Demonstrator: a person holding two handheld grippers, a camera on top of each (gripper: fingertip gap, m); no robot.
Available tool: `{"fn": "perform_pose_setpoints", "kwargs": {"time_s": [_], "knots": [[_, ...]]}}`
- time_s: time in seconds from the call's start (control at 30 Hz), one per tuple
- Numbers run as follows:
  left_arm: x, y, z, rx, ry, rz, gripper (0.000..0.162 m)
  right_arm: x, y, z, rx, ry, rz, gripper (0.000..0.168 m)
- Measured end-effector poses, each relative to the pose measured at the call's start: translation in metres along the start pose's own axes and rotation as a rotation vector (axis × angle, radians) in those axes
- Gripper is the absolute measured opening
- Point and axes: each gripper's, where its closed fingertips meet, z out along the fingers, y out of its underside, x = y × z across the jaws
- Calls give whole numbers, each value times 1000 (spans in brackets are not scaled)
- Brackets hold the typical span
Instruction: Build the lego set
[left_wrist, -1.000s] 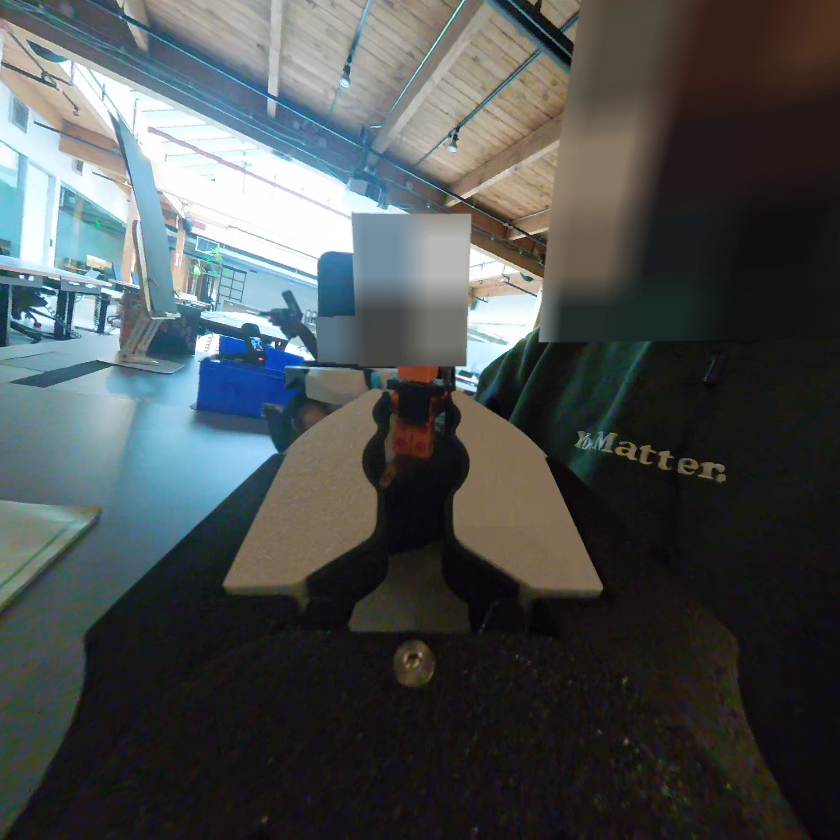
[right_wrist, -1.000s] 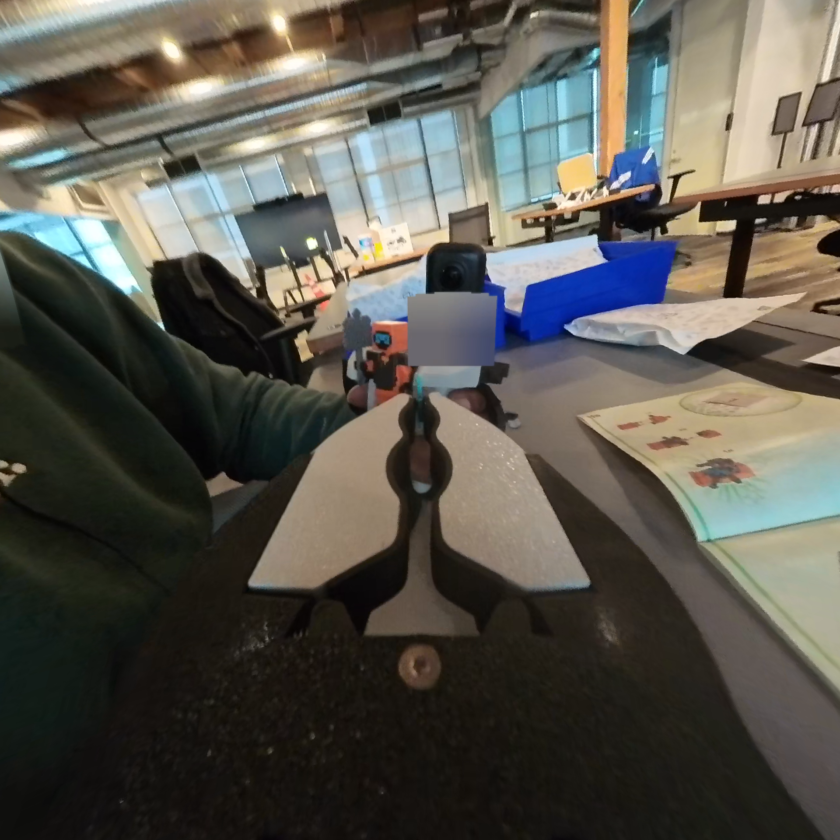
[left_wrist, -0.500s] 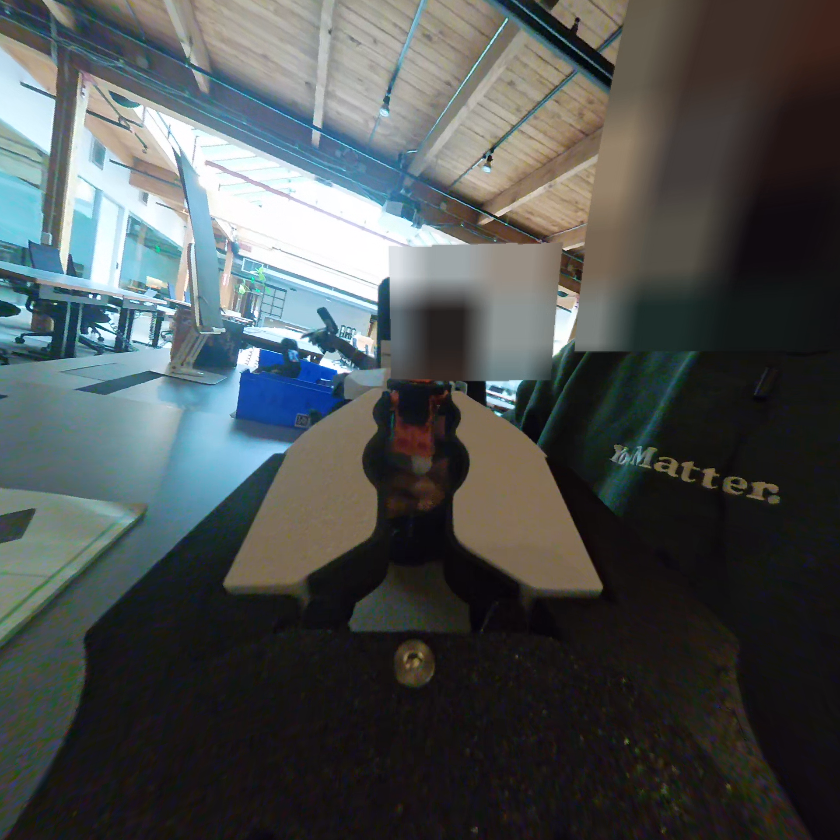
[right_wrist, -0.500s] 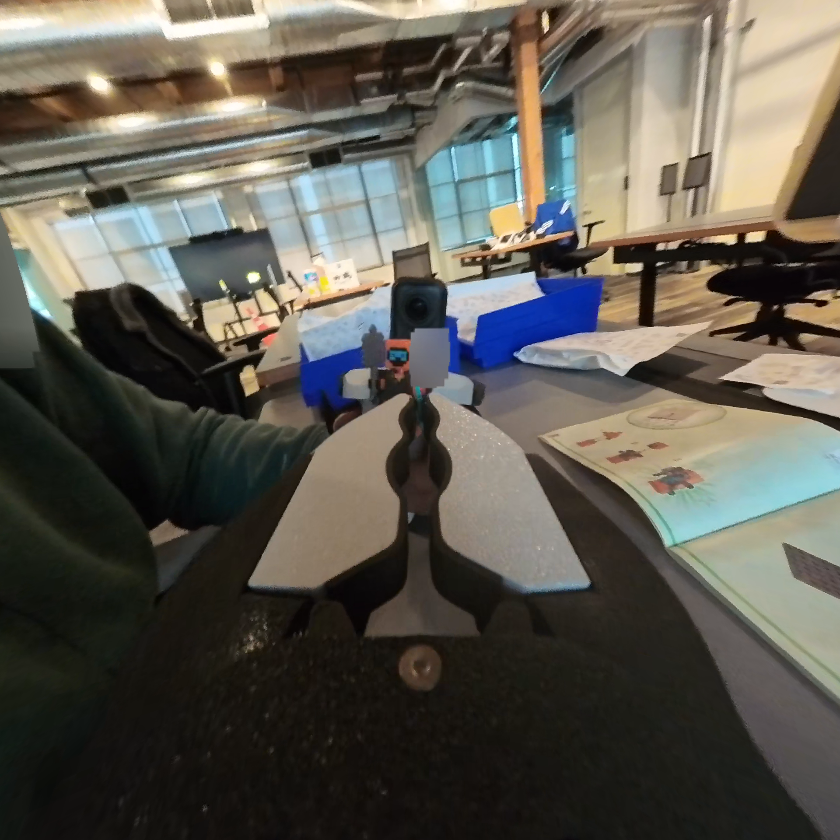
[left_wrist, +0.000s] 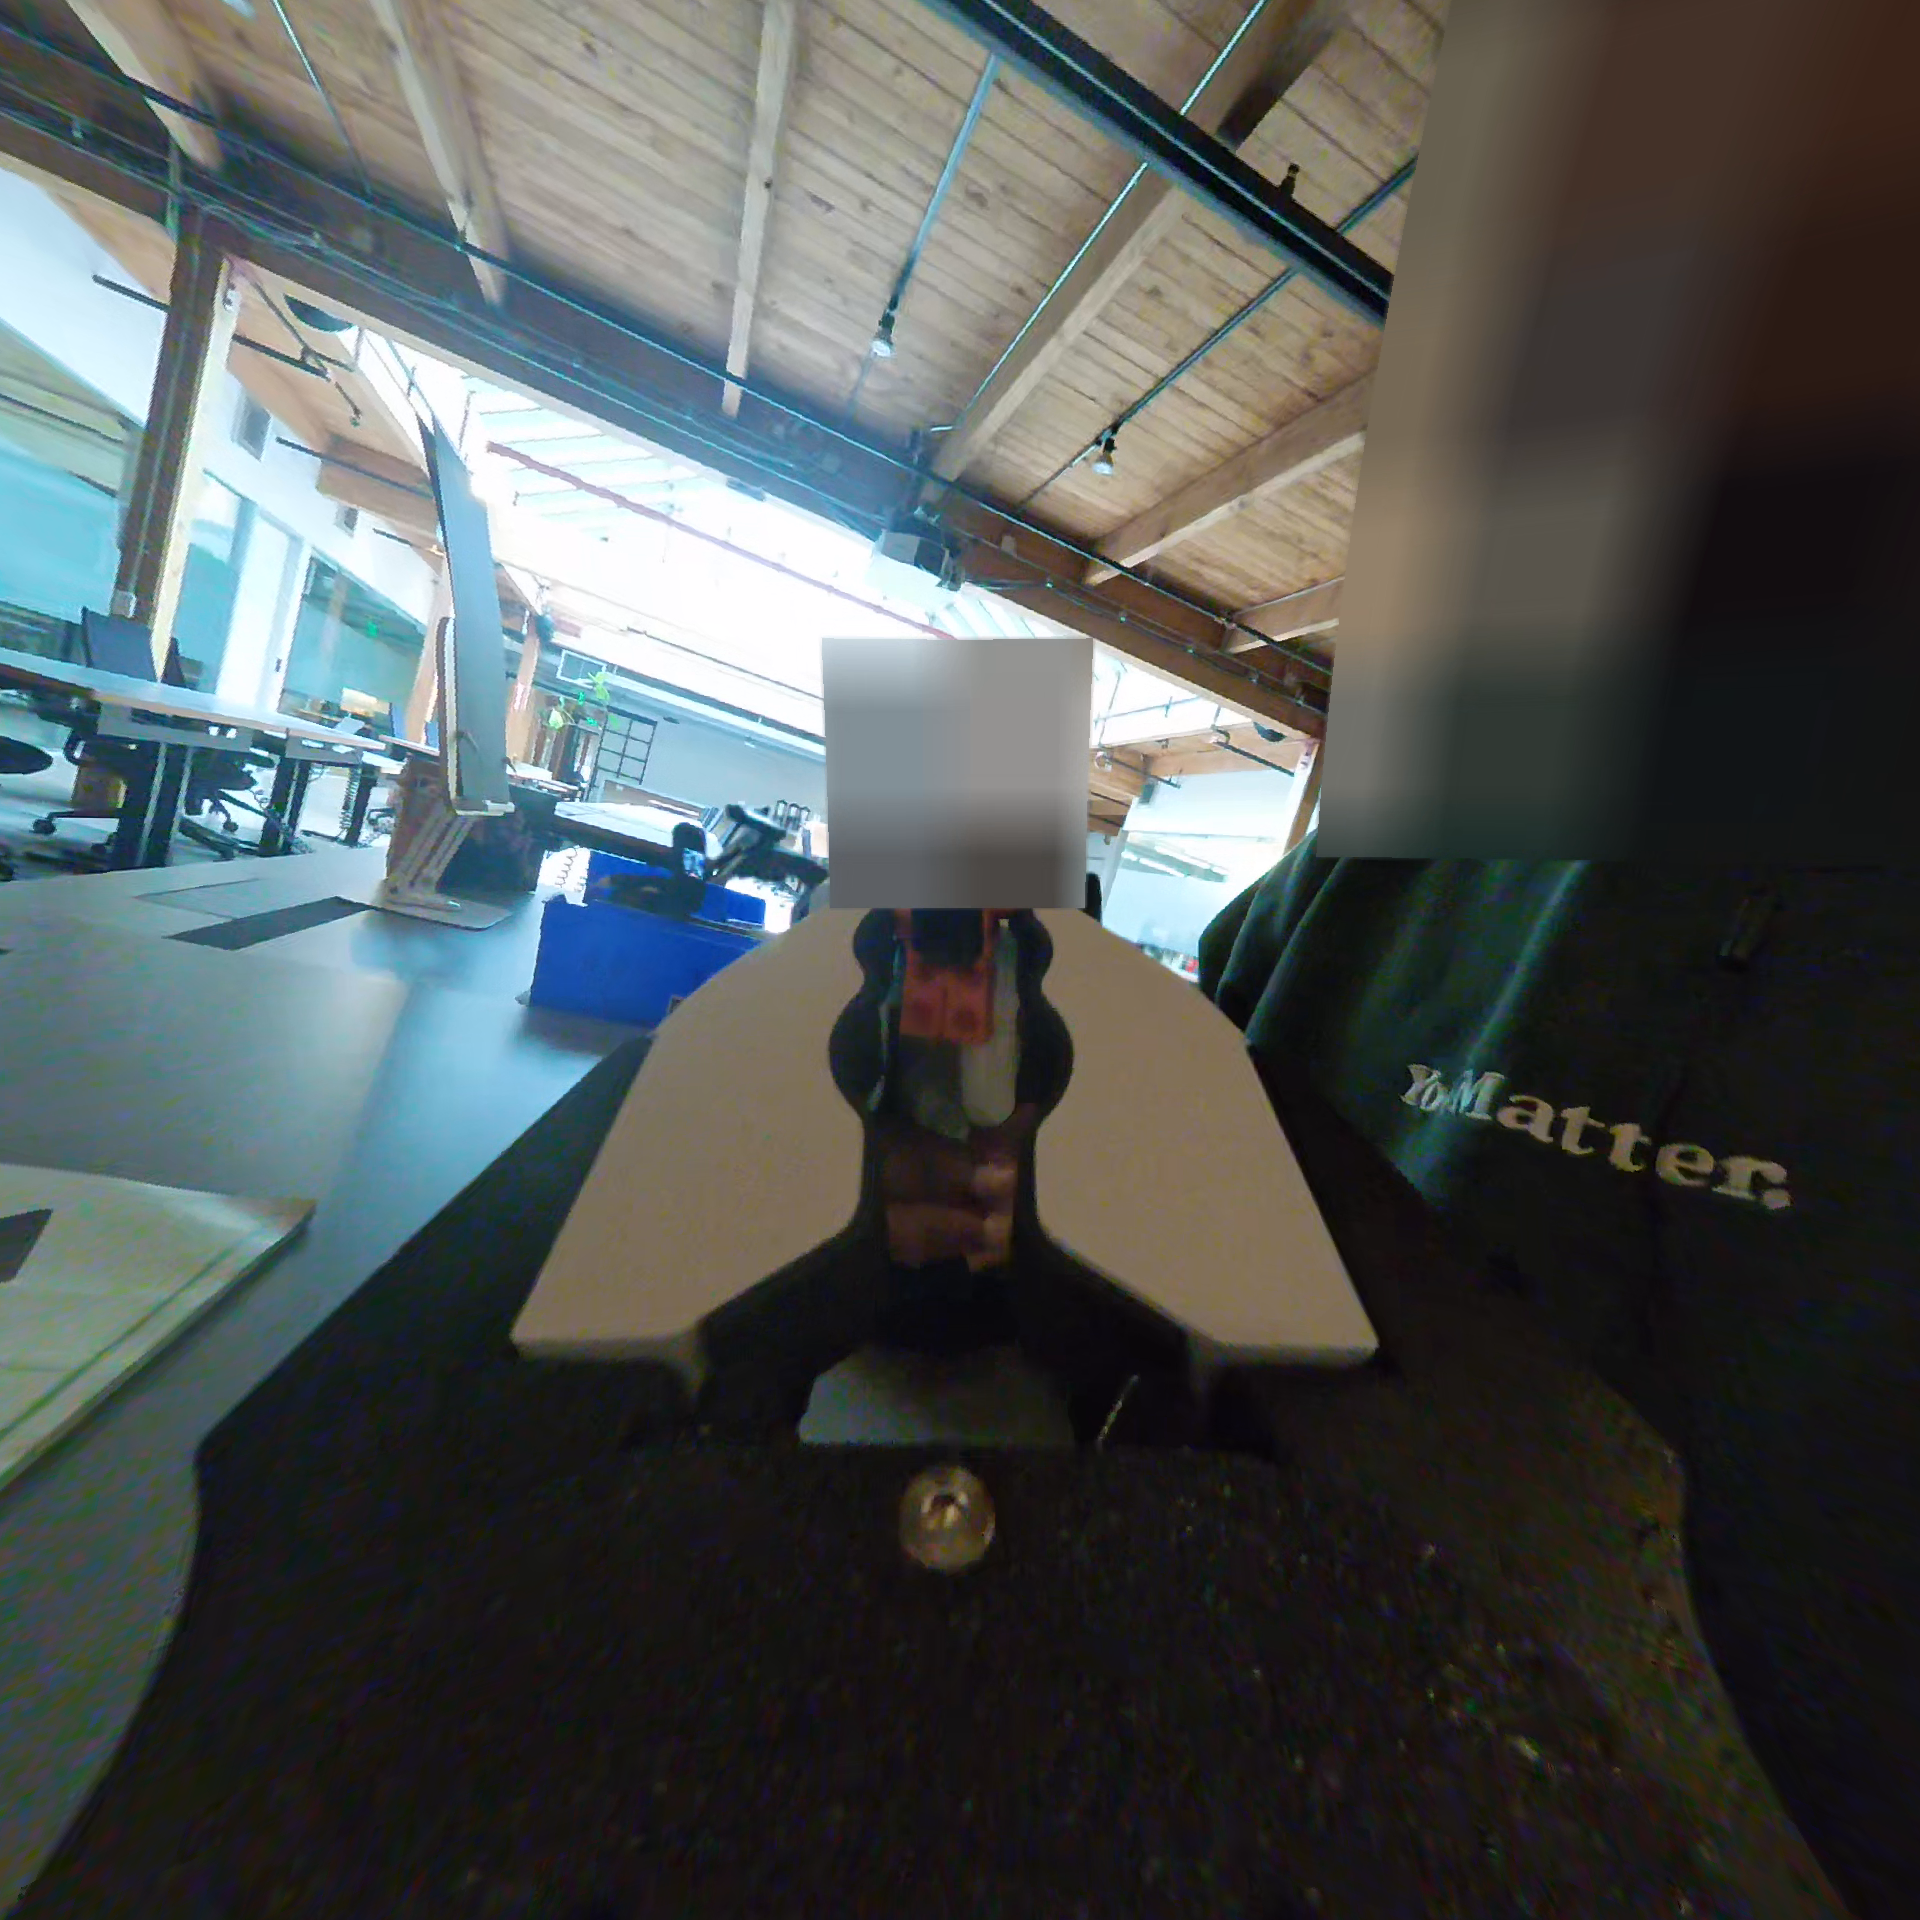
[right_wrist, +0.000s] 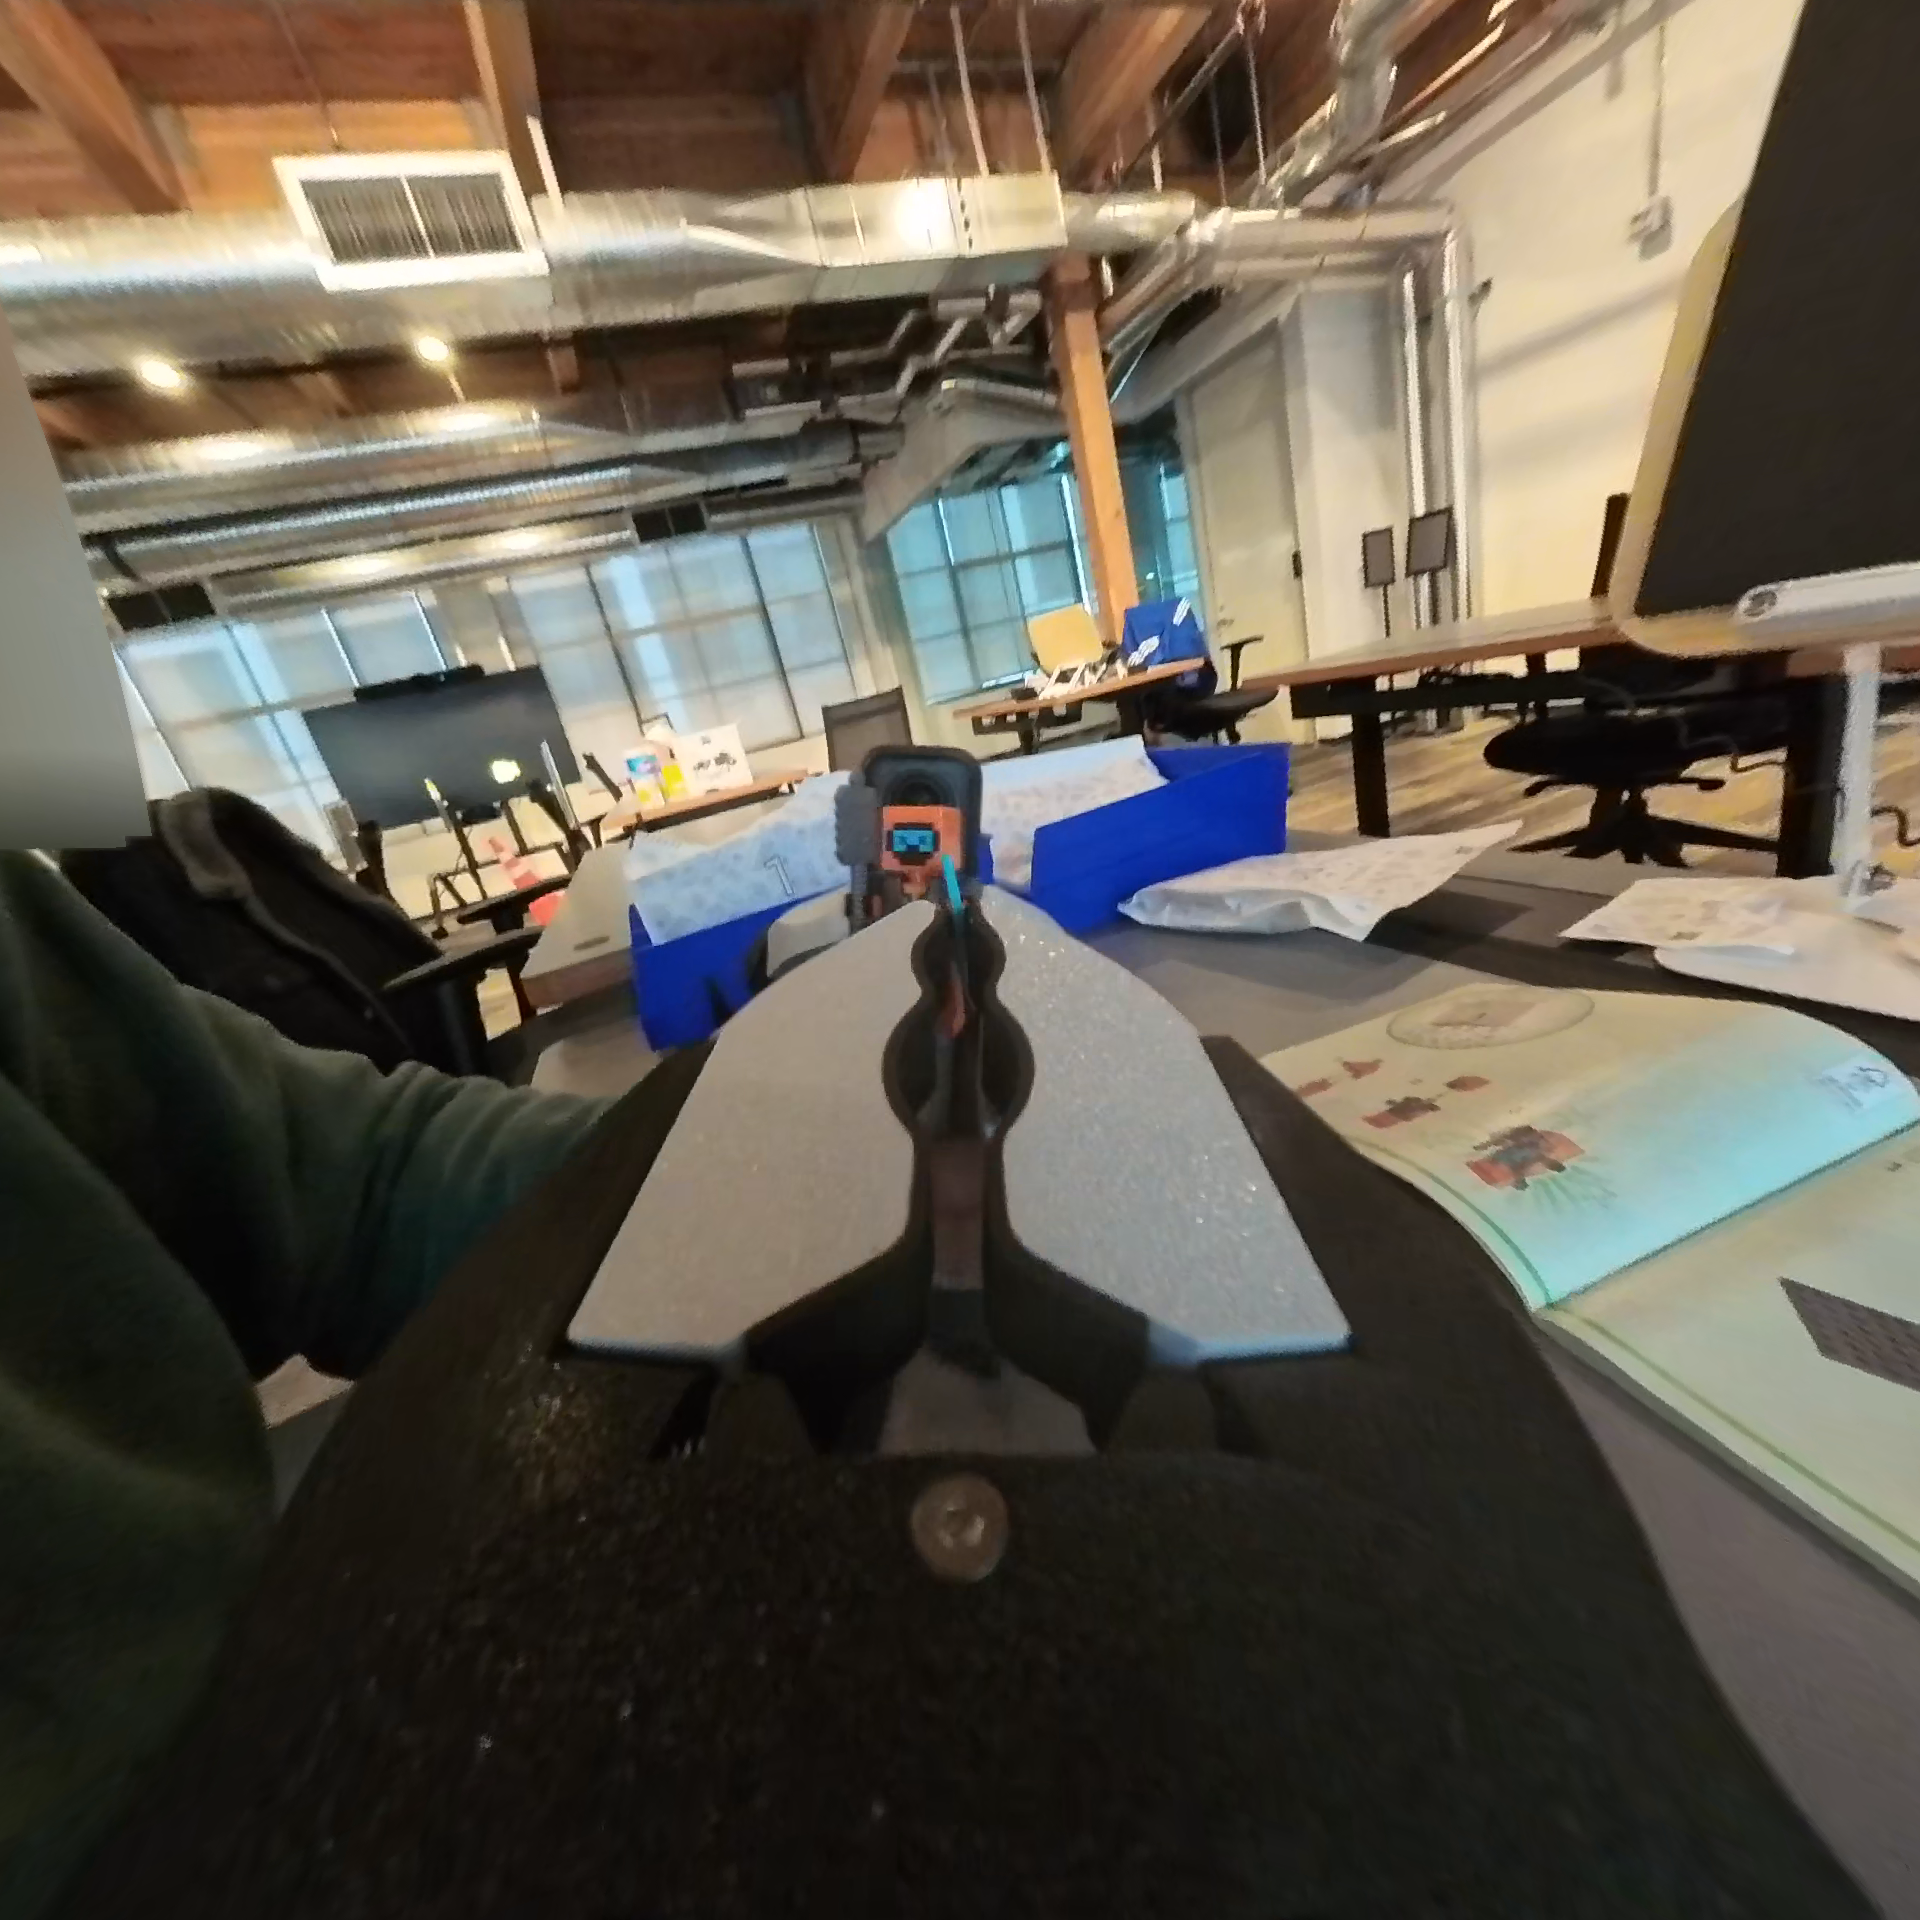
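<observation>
Left gripper (left_wrist: 951, 935) jaws clamp the small orange plastic lego figure (left_wrist: 943, 997); right gripper (right_wrist: 954, 914) jaws pinch a thin teal lego piece (right_wrist: 952, 894) at the figure's 4 o'clock. Both judged light, rigid, easily popped apart; hold the torso.

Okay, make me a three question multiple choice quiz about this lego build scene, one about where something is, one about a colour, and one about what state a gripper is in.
1. Where does the open instruction booklet lie in the right wrist view?
A. On the table, to the right of the hand-held gripper
B. Inside the blue bin
C. On a chair

2. What colour is the lego figure's head?
A. Yellow
B. Orange
C. White

3. In what state is the left hand-held gripper?
A. Wide open, with nothing in it
B. Lying flat on the table
C. Shut on the lego figure

Answers:
1 A: the booklet's pages lie on the grey table on the right side.
2 B: the head is orange with a blue face.
3 C: the white fingers clamp the figure's orange body.
</observation>
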Motion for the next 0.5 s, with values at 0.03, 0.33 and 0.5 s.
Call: {"fn": "perform_pose_setpoints", "kwargs": {"time_s": [0.03, 0.33, 0.5], "knots": [[1, 0, 0, 0, 2, 1, 23, -1, 0, 0, 1, -2, -4, 2], [2, -2, -1, 9, 12, -13, 23, -2, -1, 0, -7, -12, -41, 2], [3, -3, -3, 19, 27, -28, 23, 3, -1, -4, -29, -27, -23, 2]]}}
